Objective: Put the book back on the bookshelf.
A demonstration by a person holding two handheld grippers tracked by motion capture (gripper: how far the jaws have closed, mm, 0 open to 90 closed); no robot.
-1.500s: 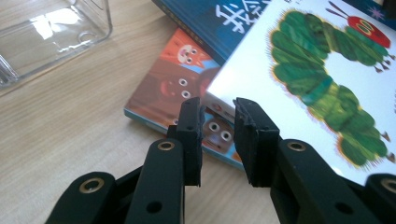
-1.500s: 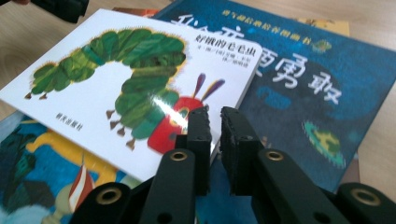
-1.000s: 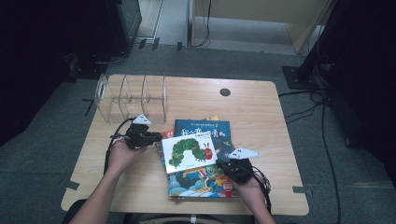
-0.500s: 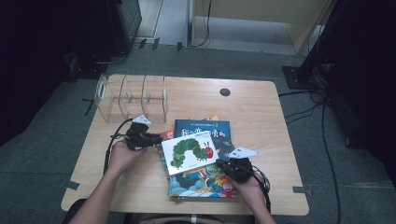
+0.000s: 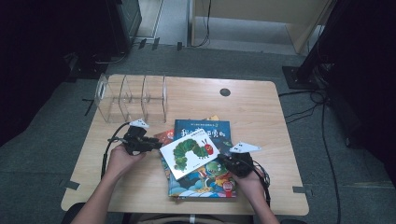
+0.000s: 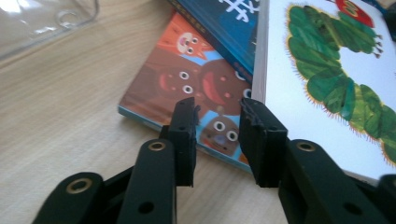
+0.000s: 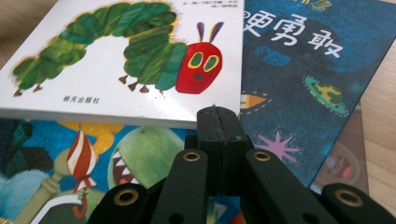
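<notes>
Caterpillar book lifted at one corner above the book pile.
Right gripper (image 5: 232, 162) jaws pressed together at the near right corner of the caterpillar book (image 5: 190, 152); whether they pinch it, cannot tell. Left gripper (image 6: 218, 122) jaws have just been opening, now narrowly apart, nothing between, just beside its left edge. Book's long axis spans both grippers, above the surface (image 5: 261, 112).

A white board book (image 5: 191, 156) bearing a green caterpillar with a red face tops the pile on the pale wooden worktop (image 5: 261, 112). Behind it lies a dark blue book (image 5: 208, 130) with white characters; left of it an orange-and-brown book (image 6: 187, 84) of cartoon faces; beneath it a green-dinosaur cover (image 7: 140, 154).
</notes>
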